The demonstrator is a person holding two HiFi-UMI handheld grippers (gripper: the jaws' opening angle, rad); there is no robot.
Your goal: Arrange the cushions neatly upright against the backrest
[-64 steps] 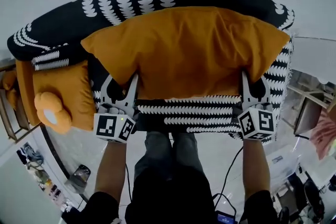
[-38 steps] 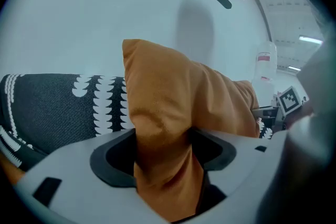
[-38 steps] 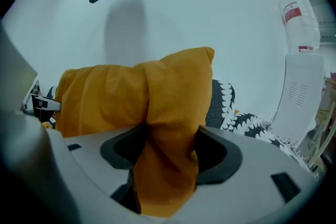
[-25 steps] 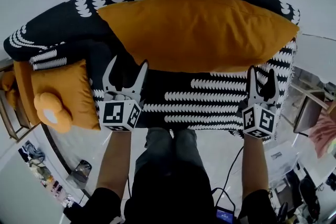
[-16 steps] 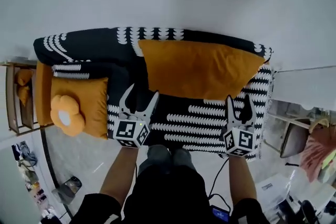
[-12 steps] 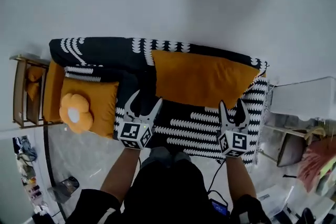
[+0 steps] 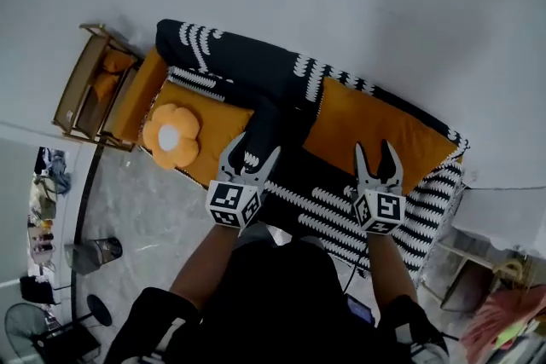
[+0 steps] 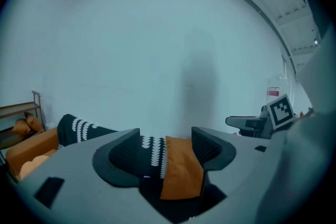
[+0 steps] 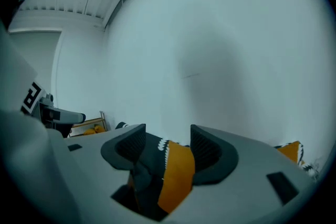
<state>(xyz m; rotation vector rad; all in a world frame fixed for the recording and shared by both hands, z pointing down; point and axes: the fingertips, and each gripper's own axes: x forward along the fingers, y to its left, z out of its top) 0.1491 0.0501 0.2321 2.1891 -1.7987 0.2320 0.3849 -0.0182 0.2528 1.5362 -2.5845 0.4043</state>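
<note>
A large orange cushion stands along the backrest of the black sofa with white pattern. At the seat's left end a smaller orange cushion lies flat with a flower-shaped cushion on it. My left gripper and right gripper hover in front of the sofa, raised off the seat and apart from every cushion. Both are open; their jaws have just been closing a little, with nothing between them. In both gripper views the large cushion shows far off beyond the jaws, under a bare wall.
A wooden shelf with orange items stands at the sofa's left end. A white wall runs behind the sofa. On the grey floor at lower left are a small bin and a fan base. Furniture crowds the lower right.
Both grippers let go of the large cushion's lower corners; it now leans against the backrest. Both grippers have drawn back and risen, and the head view has pulled back and swung left.
</note>
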